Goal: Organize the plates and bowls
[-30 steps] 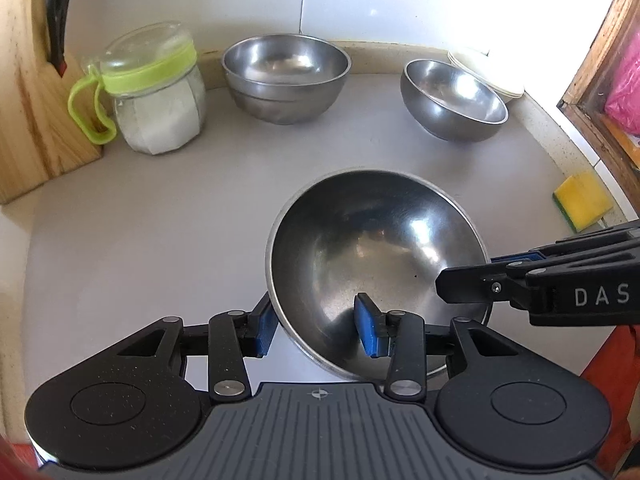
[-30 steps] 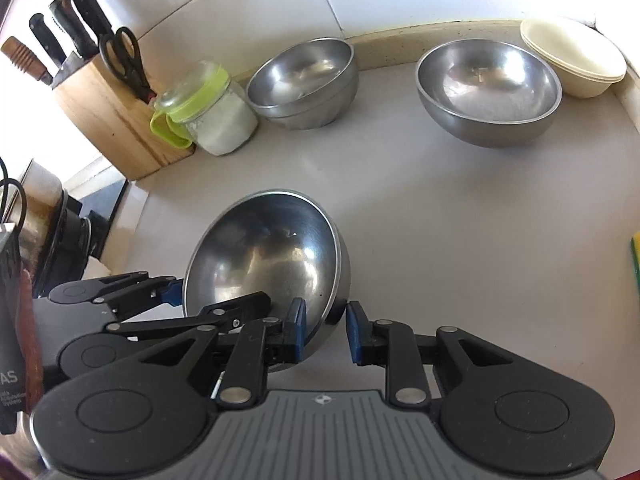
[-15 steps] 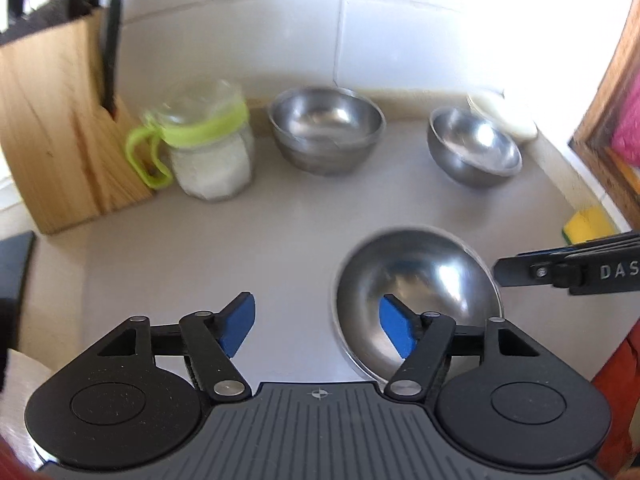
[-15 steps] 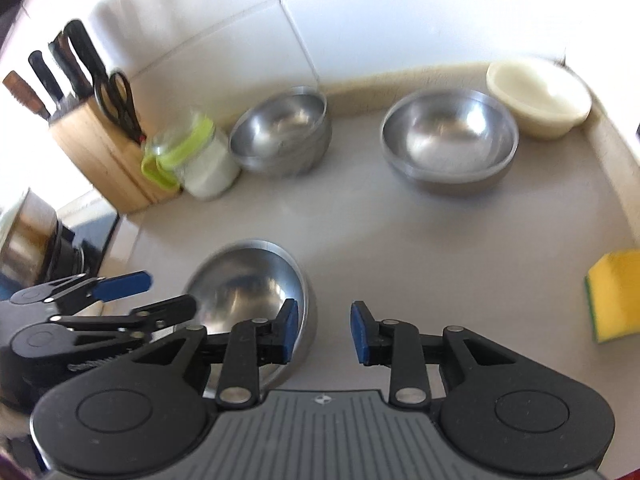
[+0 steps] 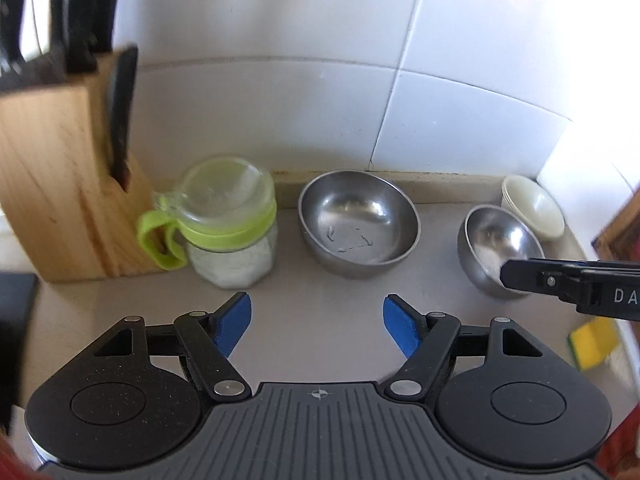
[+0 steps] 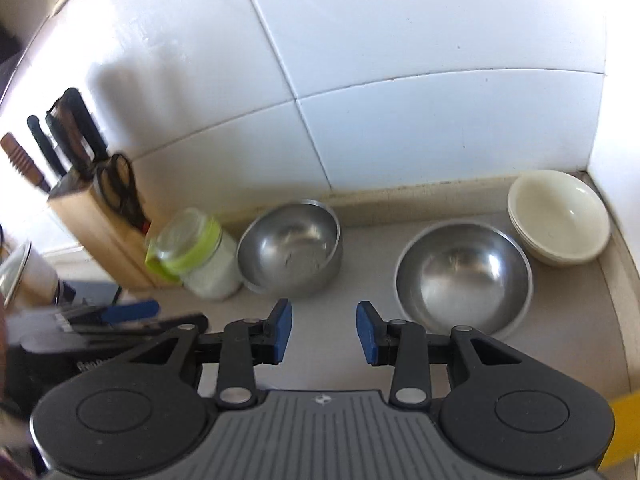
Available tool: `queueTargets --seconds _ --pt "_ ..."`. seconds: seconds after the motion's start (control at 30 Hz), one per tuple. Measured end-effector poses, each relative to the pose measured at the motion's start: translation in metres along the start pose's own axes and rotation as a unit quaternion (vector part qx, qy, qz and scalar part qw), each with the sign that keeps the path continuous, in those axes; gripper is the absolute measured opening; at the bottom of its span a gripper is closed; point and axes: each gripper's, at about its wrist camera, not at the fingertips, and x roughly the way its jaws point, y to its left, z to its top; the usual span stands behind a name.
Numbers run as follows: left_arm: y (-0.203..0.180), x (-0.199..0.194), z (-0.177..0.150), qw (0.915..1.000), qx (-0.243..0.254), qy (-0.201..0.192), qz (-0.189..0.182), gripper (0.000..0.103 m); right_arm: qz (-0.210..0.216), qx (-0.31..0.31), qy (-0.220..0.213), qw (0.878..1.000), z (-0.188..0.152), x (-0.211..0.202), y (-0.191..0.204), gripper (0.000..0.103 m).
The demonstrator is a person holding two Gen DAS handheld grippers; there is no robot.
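Right wrist view: my right gripper (image 6: 324, 330) jaws part open, empty; left gripper (image 5: 316, 330) jaws wide, empty. Shiny round steel bowl (image 6: 464, 276) sits beside the cream bowl stack (image 6: 560, 224). Probably light, stiff, slippery — pinch its rim.

Both wrist views toward backsplash (image 5: 280, 120)

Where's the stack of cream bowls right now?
The cream bowls sit in the right back corner, against the tiled wall, just right of the steel bowl.
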Motion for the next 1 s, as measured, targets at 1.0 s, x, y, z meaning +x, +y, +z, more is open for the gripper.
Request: queueTargets --seconds 1.0 --pt "-0.135 0.111 0.051 0.9876 0.141 0.052 -0.043 0.079 -0.058 0.161 -0.002 0.985 -0.018 0.009 -0.124 0.039"
